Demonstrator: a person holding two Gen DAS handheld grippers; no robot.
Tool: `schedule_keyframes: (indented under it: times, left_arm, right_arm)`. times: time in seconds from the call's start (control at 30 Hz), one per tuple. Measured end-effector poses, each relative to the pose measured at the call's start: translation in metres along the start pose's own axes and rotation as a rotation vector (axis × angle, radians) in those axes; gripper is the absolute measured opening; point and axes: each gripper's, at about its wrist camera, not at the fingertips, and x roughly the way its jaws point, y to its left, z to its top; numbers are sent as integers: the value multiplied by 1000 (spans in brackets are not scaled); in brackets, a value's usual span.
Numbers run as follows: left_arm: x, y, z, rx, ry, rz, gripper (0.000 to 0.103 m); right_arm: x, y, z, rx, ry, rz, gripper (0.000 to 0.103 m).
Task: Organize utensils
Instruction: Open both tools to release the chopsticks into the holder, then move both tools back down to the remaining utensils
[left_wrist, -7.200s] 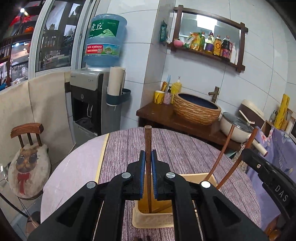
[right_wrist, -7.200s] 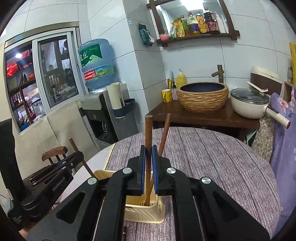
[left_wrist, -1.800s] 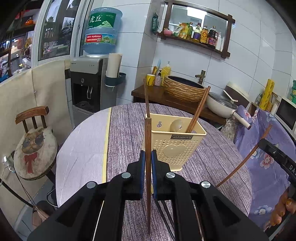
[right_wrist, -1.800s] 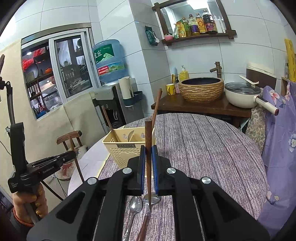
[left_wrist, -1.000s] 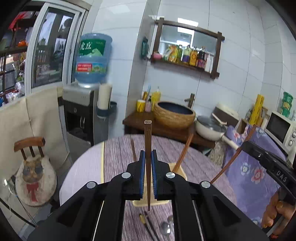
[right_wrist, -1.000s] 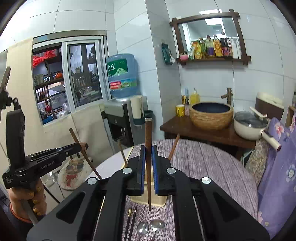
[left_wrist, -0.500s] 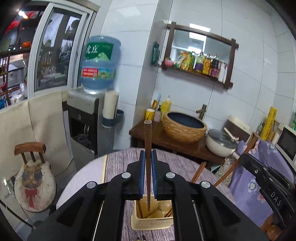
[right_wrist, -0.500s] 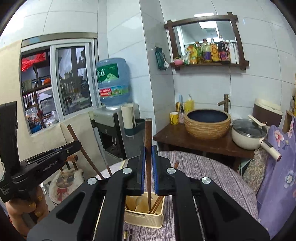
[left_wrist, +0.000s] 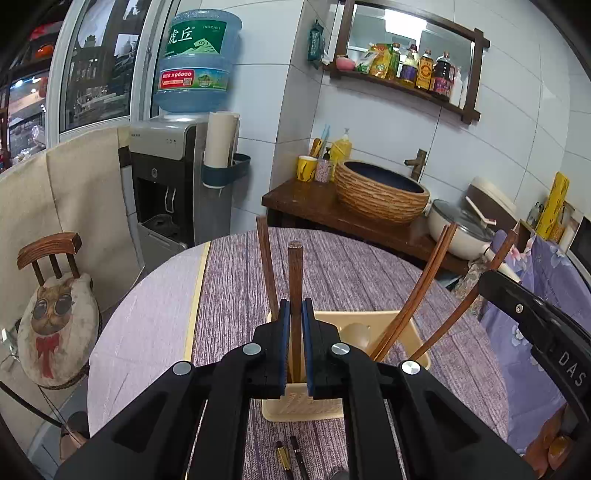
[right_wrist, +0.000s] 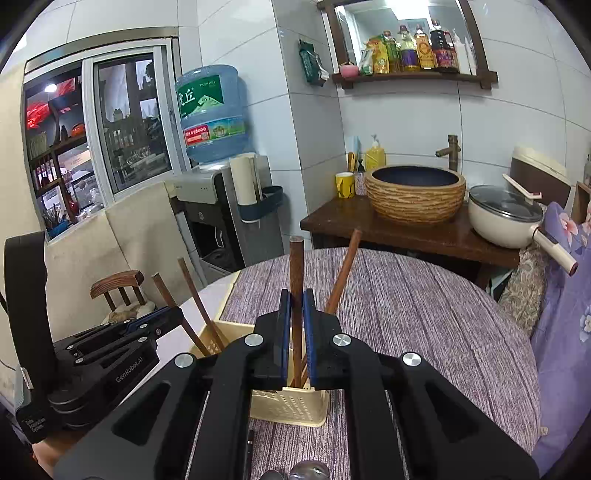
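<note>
Both grippers, left (left_wrist: 295, 343) and right (right_wrist: 295, 336), are clamped on 1 brown wooden chopstick (left_wrist: 294, 295) each, tips inside the cream plastic utensil basket (left_wrist: 388, 321); next, release.

We see a cream plastic utensil basket (left_wrist: 384, 321) standing upright on the table at lower centre of both views, its perforated wall facing us. Dark brown wooden chopsticks fill it: one (left_wrist: 295, 280) stands upright at centre of the left wrist view, its lower end inside the basket; another (left_wrist: 266, 266) leans just left of it, and two more (left_wrist: 413, 295) slant toward the right. In the right wrist view one chopstick (right_wrist: 296, 280) stands upright at centre. Below the basket, two dark utensil ends (left_wrist: 291, 456) lie flat near the bottom edge.
</note>
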Motion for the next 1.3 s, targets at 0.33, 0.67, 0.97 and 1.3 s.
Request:
schedule_keyframes:
  times: [0.33, 0.67, 0.97, 1.3]
  left_arm:
    - [-3, -6, -3, 33, -19, 3, 8]
    - [-45, -1, -18, 51, -140, 18, 58]
    - [-67, 35, -65, -20, -143, 81, 79]
    - [-34, 50, -149, -25, 88, 111, 77]
  right_arm:
    - [-1, -5, -8, -13, -22, -15, 8]
    - [-36, -6, -21, -81, -128, -41, 61]
    - [-70, -16, -71, -95, -113, -87, 80]
    - [-51, -32, -164, -48, 115, -146, 80]
